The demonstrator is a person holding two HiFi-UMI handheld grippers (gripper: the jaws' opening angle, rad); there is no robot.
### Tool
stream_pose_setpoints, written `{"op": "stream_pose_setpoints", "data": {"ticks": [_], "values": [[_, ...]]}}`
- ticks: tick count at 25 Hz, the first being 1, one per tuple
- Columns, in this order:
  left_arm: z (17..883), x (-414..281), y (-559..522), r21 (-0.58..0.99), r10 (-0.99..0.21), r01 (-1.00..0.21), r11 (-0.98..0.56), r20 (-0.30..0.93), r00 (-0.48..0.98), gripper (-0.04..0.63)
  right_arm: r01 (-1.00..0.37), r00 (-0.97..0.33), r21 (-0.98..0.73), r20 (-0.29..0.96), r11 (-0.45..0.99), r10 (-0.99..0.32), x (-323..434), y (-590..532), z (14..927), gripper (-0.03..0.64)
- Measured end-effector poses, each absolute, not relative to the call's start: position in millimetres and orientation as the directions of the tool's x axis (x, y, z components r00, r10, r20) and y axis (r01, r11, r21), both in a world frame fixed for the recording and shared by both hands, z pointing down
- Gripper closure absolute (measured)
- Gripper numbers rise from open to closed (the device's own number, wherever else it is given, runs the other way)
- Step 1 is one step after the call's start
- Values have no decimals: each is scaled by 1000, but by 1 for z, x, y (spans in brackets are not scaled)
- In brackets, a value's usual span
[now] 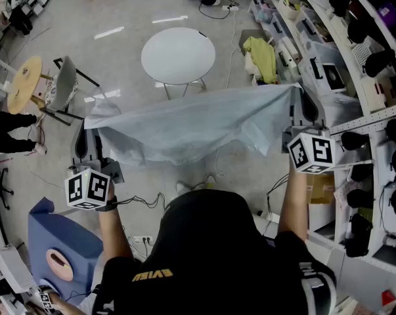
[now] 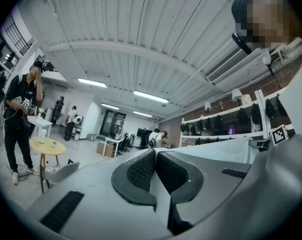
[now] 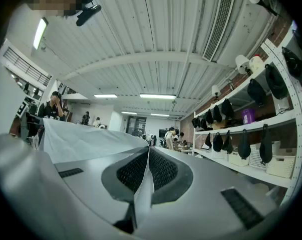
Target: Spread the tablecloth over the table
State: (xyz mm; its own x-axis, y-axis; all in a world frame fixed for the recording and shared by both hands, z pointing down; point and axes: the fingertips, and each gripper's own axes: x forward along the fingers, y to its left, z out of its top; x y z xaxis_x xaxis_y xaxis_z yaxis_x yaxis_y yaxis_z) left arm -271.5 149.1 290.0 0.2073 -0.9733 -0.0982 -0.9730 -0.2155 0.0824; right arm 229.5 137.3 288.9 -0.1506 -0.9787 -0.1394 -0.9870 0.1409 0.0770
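The pale tablecloth point(image 1: 191, 123) hangs in the air across the middle of the head view, stretched from 9 o'clock to 3 o'clock, and sags in soft folds along its lower edge. The left gripper point(image 1: 91, 126) holds its corner at 9 o'clock, jaws closed tight on the cloth. In the left gripper view a thin fold runs between the ribbed pads point(image 2: 140, 171) and the sheet spreads away toward 3 o'clock. The right gripper point(image 1: 296, 98) pinches the opposite corner at 3 o'clock. Its pads point(image 3: 163, 169) are likewise clamped on a narrow edge of fabric, and the cloth billows off toward 9 o'clock in that view.

Shelving point(image 1: 368, 117) loaded with dark items fills the head view's edge from 1 to 4 o'clock. The round white table point(image 1: 178, 54) stands on the floor at 12 o'clock, beyond the cloth's upper edge and bare. A blue seat point(image 1: 60, 241) sits at 8 o'clock beside the person's left arm. A grey chair point(image 1: 63, 84) and a small yellow round table point(image 1: 23, 84) stand at 10 o'clock. A yellow-green cloth point(image 1: 262, 58) lies at 1 o'clock against the shelving.
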Motion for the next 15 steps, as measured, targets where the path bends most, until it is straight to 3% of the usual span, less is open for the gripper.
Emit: {"op": "stream_pose_setpoints", "data": {"ticks": [5, 15], "values": [[343, -248, 181, 169, -981, -967, -192, -26, 190, 578, -977, -142, 167, -30, 135, -989, 252, 169, 303, 615], [367, -233, 180, 201, -963, -945, -257, 30, 268, 578, -990, -99, 96, 27, 101, -995, 267, 194, 340, 615]]}}
